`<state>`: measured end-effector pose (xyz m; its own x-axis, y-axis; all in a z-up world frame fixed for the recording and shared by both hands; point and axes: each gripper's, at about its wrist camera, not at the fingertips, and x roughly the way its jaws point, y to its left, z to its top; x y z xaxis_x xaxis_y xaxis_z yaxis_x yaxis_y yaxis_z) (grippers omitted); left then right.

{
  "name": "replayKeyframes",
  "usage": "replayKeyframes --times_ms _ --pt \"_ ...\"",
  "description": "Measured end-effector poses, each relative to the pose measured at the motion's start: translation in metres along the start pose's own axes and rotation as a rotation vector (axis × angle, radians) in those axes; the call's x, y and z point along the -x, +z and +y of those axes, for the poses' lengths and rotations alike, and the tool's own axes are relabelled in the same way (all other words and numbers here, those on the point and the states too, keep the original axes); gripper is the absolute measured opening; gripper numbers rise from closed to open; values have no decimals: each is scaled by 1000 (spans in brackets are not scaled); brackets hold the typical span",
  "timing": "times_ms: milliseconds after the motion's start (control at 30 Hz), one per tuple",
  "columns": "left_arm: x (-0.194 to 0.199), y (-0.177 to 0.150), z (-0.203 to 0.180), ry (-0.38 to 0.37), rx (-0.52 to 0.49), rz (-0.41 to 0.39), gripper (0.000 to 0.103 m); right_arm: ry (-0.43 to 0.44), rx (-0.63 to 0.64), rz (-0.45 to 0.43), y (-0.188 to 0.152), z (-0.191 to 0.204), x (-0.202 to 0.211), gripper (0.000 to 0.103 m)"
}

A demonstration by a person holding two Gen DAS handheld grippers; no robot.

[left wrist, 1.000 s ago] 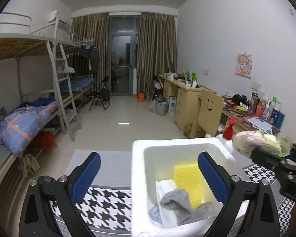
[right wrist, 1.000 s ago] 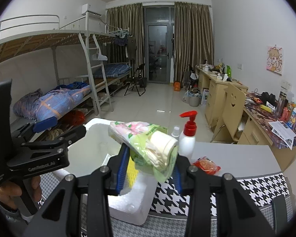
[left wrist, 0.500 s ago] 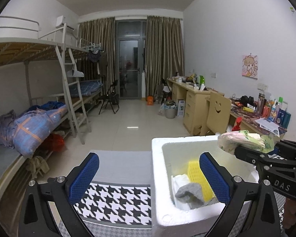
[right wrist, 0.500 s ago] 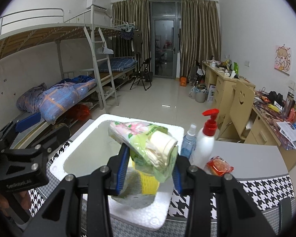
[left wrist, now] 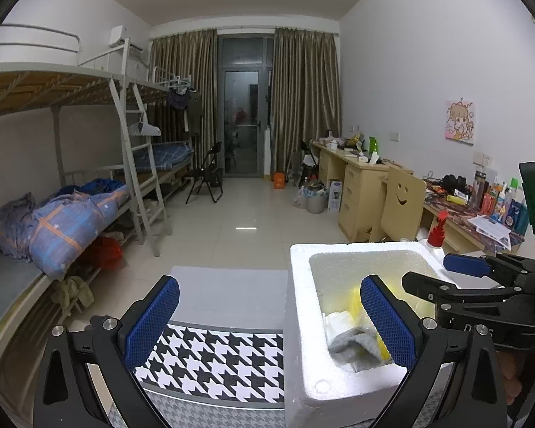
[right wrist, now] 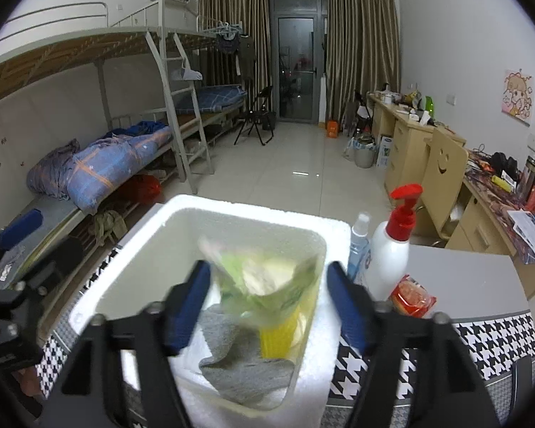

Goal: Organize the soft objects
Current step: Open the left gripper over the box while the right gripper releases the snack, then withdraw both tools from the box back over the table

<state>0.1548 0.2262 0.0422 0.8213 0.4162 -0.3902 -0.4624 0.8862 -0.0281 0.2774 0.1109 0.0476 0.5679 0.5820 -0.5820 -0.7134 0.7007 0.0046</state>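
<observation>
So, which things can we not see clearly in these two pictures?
- Green tissue pack, right wrist view: motion-blurred between the open right gripper pads; whether it has landed is unclear.
- Same pack, left wrist view: not visible in the foam box.
- Yellow sponge: mostly behind a left gripper finger.
- Small blue bottle: label too small.

Two bottles (right wrist: 388,249) (one foam box (right wrist: 253,214))

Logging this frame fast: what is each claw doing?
Left claw: open, empty.
Right claw: open, tissue pack loose between its fingers, over the box.
</observation>
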Motion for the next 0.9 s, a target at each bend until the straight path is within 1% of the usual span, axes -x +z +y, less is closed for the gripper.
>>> replayKeyframes --times_ms 133,233,400,500,567,633,767,900 --pt "2 -1 -1 -3 -3 -1 102 10 22 -7 -4 2 6 75" --pt "3 -2 -2 -6 -1 1 102 15 19 -28 -4 1 15 80" --pt "8 -2 -6 -13 -1 -6 102 15 12 -62 -6 -3 28 81" --pt "13 -1 -11 -20 -6 -18 102 18 0 -76 -8 -7 36 85" --pt "16 -1 -13 -21 -7 -20 102 5 -9 -93 -9 -9 42 92" --pt "16 -1 -13 -24 -10 -19 102 3 -11 -107 -10 -9 46 94" --pt "24 -1 -17 -26 -12 -27 102 14 -32 -117 -13 -14 55 94" --pt "39 -2 -16 -33 0 -46 102 -4 -41 -140 -18 -16 67 94"
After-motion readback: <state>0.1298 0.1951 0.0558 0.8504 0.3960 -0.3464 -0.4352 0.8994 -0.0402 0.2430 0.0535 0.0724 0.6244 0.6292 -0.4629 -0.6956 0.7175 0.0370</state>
